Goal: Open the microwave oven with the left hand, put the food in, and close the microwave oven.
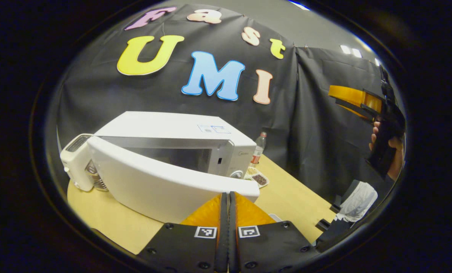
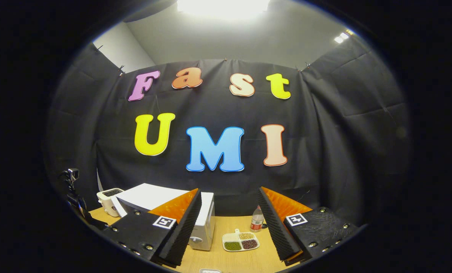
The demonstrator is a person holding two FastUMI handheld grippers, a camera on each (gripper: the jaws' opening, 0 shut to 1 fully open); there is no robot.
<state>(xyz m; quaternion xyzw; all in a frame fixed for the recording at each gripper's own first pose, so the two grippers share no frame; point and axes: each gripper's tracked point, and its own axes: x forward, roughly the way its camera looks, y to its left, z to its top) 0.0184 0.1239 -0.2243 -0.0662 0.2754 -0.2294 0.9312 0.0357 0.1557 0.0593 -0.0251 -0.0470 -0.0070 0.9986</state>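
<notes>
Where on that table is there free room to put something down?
Bare wood lies right of the microwave, past the divided food tray and bottle. It is crowded left: the open door swings out beside a small white appliance.

A pale wooden worktop [image 1: 294,204] carries everything here. On it stands the white microwave [image 1: 172,132], door swung partway open, and just beside its far side sits a small white toaster [image 1: 76,161]. Past the microwave's control end lies a divided snack tray [image 2: 240,241] of grains and beans, and a plastic bottle [image 2: 256,219] stands upright right behind that tray.
</notes>
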